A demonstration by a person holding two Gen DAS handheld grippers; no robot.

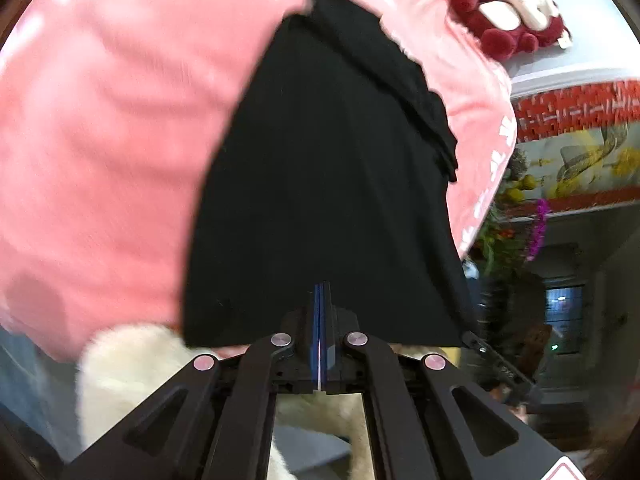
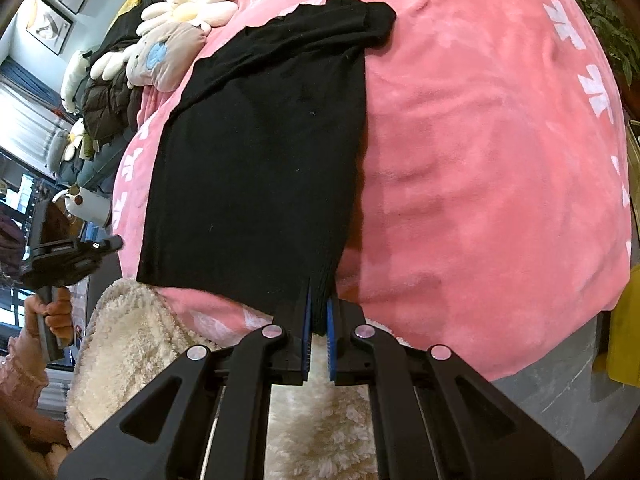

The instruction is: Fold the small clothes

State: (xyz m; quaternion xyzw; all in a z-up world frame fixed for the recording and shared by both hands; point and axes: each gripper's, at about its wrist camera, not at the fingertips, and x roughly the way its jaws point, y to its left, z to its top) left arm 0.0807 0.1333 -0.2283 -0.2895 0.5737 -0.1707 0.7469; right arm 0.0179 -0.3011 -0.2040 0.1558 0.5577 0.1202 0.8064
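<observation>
Right wrist view. Right gripper (image 2: 319,316) points down at the near hem of the black garment (image 2: 260,152); blue pads (image 2: 307,332) pinch a fold of that hem. Garment lies flat on the pink blanket (image 2: 480,160), sleeve bunched at the far end. Cream fleece (image 2: 132,344) below the near edge. At left, a hand (image 2: 56,312) holds the left gripper (image 2: 68,256) clear of the garment. Flower-shaped plush (image 2: 192,4) at far left corner.

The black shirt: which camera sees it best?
The right wrist view. There the black shirt lies sharp on the pink blanket, from its bunched far end to the near hem, which the right tool pinches. The left wrist view shows it blurred, its near edge behind the closed left tool.
</observation>
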